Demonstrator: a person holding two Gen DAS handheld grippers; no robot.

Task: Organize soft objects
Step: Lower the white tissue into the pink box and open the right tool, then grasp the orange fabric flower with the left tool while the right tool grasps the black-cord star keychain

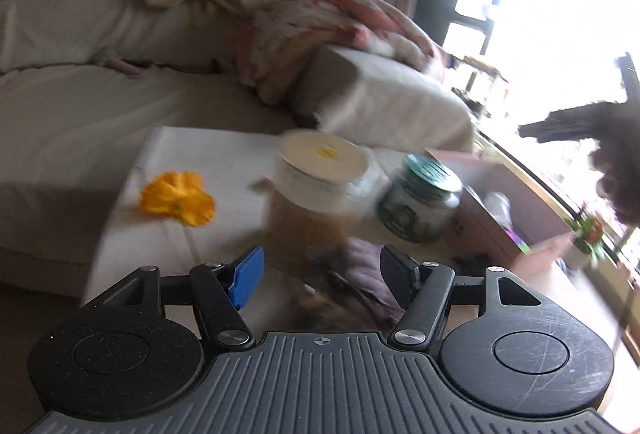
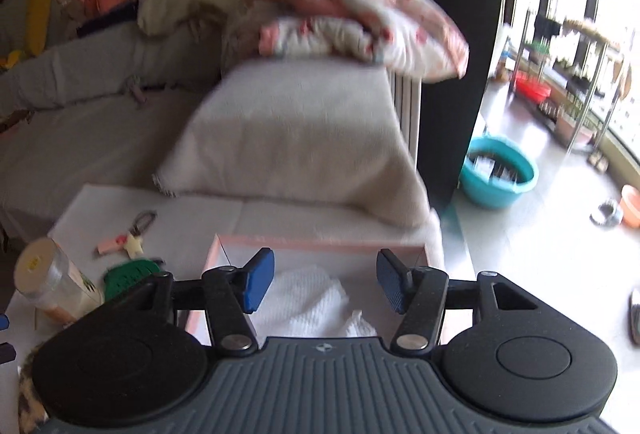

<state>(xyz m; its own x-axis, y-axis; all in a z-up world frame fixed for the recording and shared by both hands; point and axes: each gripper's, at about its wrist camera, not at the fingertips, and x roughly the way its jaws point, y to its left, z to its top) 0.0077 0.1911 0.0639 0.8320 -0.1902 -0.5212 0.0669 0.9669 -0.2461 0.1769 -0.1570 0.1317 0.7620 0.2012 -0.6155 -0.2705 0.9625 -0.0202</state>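
Note:
My left gripper [image 1: 322,274] is open above a low white table [image 1: 224,162]. A blurred purple and brown soft thing [image 1: 356,274] lies under and between its spread fingers; the pads do not press on it. An orange fabric flower [image 1: 178,198] lies on the table to the left. My right gripper [image 2: 326,280] is open over a pink box [image 2: 320,244], and a white knitted cloth [image 2: 308,298] lies in the box below its fingers. In the left wrist view the same pink box [image 1: 480,218] stands at the right, with a dark gripper [image 1: 560,122] hanging above it.
A cream-lidded jar [image 1: 320,162] and a green-lidded glass jar [image 1: 420,202] stand mid-table. A star keychain [image 2: 128,240] lies near them. A covered sofa [image 2: 296,122] with a floral blanket [image 2: 360,26] sits behind. A teal basin [image 2: 498,174] is on the floor at the right.

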